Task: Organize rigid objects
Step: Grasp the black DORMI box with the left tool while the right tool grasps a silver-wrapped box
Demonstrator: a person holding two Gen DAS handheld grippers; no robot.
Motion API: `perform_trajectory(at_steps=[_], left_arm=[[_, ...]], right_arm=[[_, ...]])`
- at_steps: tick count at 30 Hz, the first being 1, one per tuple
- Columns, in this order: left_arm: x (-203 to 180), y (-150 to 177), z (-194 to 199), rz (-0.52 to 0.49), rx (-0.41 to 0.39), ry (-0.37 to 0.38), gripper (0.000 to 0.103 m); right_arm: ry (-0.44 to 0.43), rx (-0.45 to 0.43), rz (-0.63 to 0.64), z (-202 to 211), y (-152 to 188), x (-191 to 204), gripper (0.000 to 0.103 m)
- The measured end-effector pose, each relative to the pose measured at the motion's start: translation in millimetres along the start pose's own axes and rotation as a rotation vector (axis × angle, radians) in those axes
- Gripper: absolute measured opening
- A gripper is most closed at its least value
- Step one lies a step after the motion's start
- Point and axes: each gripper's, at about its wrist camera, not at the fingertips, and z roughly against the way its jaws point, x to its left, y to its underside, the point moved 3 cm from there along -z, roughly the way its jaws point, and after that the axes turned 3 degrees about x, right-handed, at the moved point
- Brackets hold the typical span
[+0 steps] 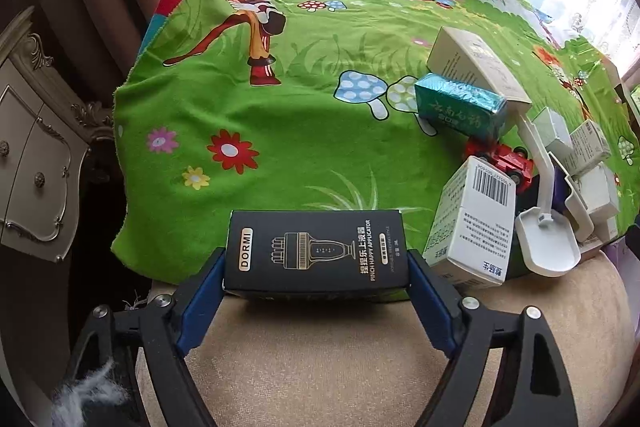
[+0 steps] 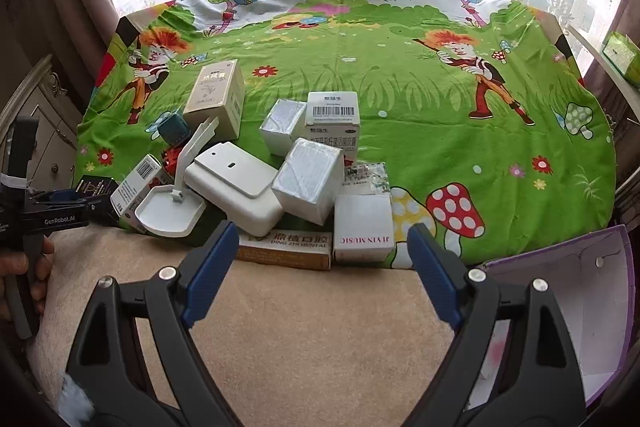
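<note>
Only in the right view: purple box (image 2: 600, 291), open right hand-held gripper (image 2: 320, 255).

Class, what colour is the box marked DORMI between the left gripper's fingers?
Black with gold print: the DORMI box, clearest in the left wrist view.

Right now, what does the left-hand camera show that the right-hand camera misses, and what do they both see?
Only the left view shows the front of the black DORMI cardboard box between the left gripper pads, and the pale carved drawer cabinet. Only the right view shows the white JI YIN MUSIC box, the purple-edged open carton and the empty, open right gripper. Both show the green cartoon cloth, the white plastic scoop and the red toy car.
</note>
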Motion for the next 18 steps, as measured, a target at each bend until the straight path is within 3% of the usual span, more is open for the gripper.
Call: perform_trajectory(at_steps=[13,18], left_arm=[[3,12,22,0.052,-0.142,-0.007,0.085],[0,14,34,0.033,-0.199,0.013,0.085]], right_arm=[[0.077,0.009,0.012,-34,-28,13,0.086],[0.088,0.058,-0.007,-49,-27,9,0.065]])
